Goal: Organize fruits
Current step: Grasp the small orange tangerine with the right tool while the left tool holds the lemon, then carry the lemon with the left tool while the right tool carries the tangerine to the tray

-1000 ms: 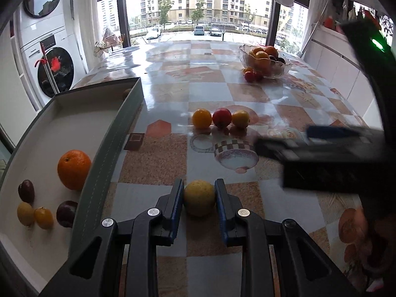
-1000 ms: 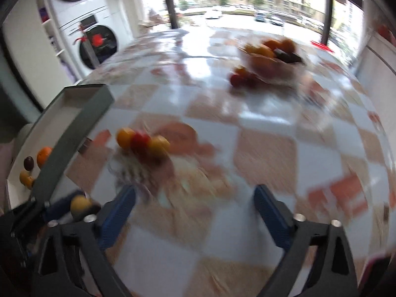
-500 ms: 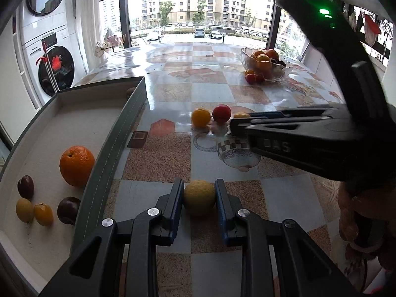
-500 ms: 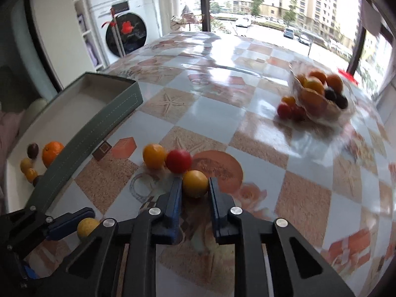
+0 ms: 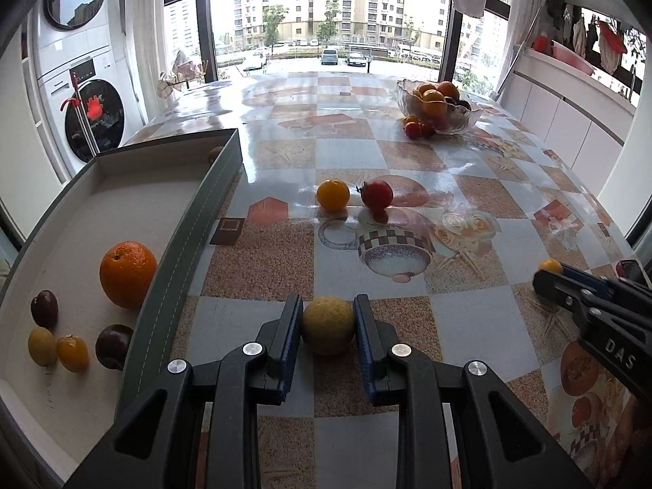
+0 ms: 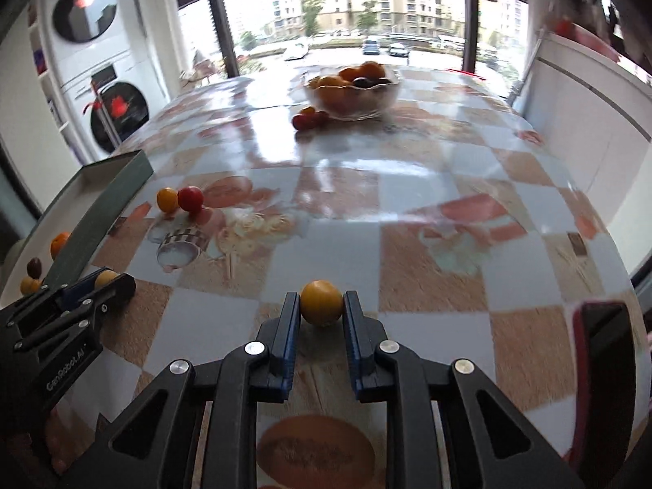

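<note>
My left gripper (image 5: pixel 328 318) is shut on a dull yellow fruit (image 5: pixel 328 325), held over the table just right of the green-walled tray (image 5: pixel 179 252). The tray holds an orange (image 5: pixel 127 274), two dark plums and two small yellow fruits. My right gripper (image 6: pixel 322 305) is shut on a small yellow-orange fruit (image 6: pixel 321 302) over the table's right side; it also shows in the left wrist view (image 5: pixel 550 265). An orange-yellow fruit (image 5: pixel 333 194) and a red fruit (image 5: pixel 377 194) lie side by side mid-table.
A glass bowl (image 5: pixel 440 108) of oranges and dark fruit stands at the far right, with small red fruits (image 5: pixel 415 128) beside it. A washer and dryer stand left of the table. A red-edged dark object (image 6: pixel 603 366) sits at the right table edge.
My right gripper closed on the small yellow-orange fruit beside the red one, lifted it and carried it back to the right. My left gripper stayed put with its fruit.
</note>
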Demonstrator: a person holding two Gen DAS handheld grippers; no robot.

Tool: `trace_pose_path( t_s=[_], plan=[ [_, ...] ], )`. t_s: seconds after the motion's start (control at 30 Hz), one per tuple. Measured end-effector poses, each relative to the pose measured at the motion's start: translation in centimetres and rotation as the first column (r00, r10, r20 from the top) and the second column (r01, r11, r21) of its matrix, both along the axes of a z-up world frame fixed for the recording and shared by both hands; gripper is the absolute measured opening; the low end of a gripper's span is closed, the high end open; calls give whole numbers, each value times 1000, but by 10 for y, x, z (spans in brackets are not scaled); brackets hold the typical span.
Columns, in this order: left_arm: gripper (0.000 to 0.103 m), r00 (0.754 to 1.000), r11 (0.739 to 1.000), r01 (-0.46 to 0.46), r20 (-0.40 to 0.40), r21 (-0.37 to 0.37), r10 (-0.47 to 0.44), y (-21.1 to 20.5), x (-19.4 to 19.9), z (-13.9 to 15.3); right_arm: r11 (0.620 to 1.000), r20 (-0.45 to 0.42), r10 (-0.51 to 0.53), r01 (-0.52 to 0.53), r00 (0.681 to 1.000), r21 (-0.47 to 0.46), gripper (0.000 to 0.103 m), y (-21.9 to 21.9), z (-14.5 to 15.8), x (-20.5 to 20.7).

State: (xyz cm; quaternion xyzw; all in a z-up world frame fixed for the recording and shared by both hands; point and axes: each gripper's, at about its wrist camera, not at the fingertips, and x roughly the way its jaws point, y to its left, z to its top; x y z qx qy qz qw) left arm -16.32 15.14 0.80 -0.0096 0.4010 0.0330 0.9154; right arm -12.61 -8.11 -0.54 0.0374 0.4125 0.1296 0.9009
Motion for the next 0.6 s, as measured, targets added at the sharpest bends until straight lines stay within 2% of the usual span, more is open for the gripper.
trace_pose_path(
  t_s=[0.17,0.6],
  plan=[
    [27,1000,1000,0,0,0,0,0,0,0,1000,9,-2,2,1000,-26,23,6,0,-2],
    [27,1000,1000,0,1,0,0,0,0,0,1000,10,-2,2,1000,-26,23,5,-1,-2]
  ],
)
